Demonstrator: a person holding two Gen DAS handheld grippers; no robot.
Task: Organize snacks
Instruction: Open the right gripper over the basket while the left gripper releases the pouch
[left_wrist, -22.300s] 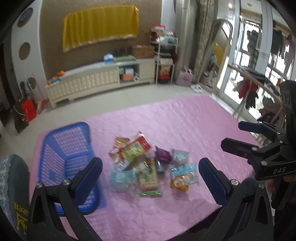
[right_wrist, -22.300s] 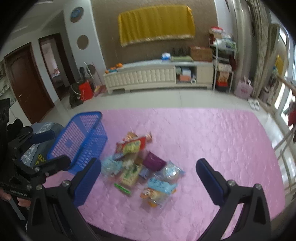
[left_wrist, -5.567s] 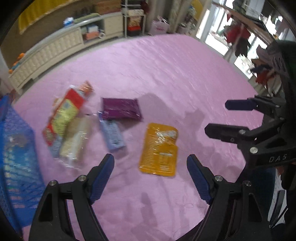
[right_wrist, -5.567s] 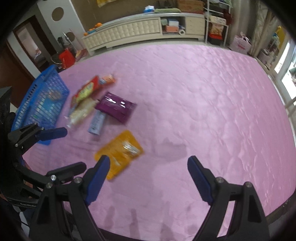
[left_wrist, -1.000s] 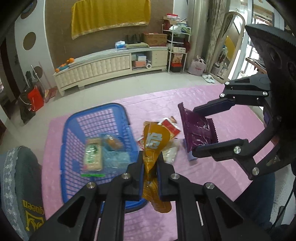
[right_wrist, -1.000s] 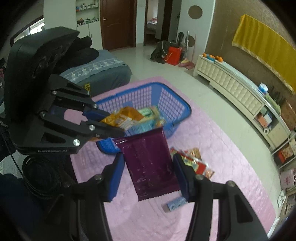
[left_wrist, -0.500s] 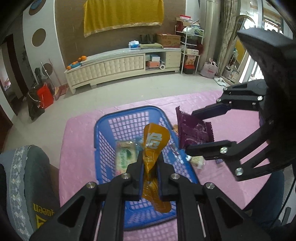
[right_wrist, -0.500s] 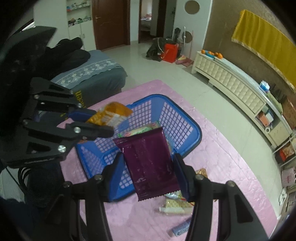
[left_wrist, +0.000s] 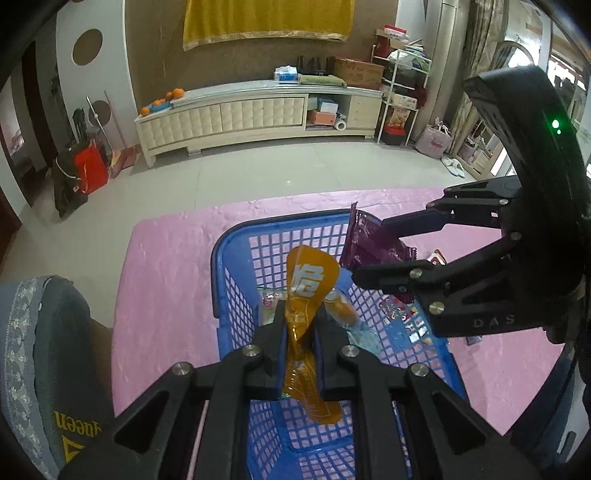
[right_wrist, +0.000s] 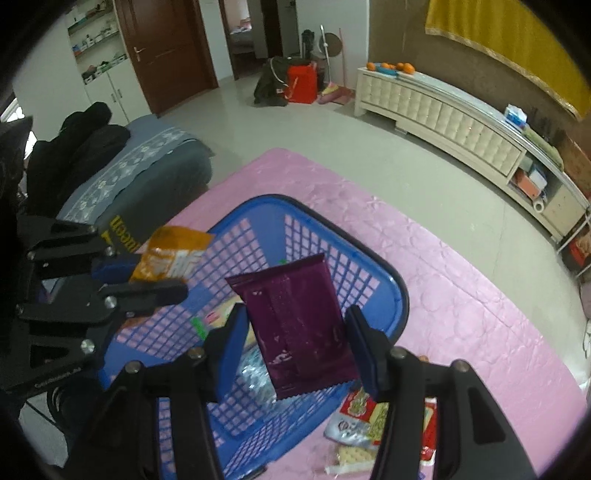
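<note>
My left gripper (left_wrist: 301, 321) is shut on an orange snack packet (left_wrist: 310, 280), which stands up between its pads above the blue plastic basket (left_wrist: 221, 266). My right gripper (right_wrist: 295, 336) is shut on a purple snack packet (right_wrist: 291, 310), gripping it by its two side edges over the basket (right_wrist: 400, 295). In the left wrist view the right gripper (left_wrist: 369, 249) with the purple packet (left_wrist: 364, 240) hangs over the basket's far right corner. In the right wrist view the left gripper (right_wrist: 157, 277) and the orange packet (right_wrist: 173, 254) are over the basket's left side. Several packets (left_wrist: 365, 338) lie inside.
The basket stands on a pink quilted mat (right_wrist: 480, 314). A few loose snacks (right_wrist: 369, 417) lie on the mat just right of the basket. A grey cushioned seat (right_wrist: 147, 173) borders the mat on the left. A long cream cabinet (left_wrist: 240, 114) lines the far wall.
Both grippers have carried their packets leftward from beside the basket to over it. The loose snacks have slid out toward the right edge of view. Both grips are unchanged.
</note>
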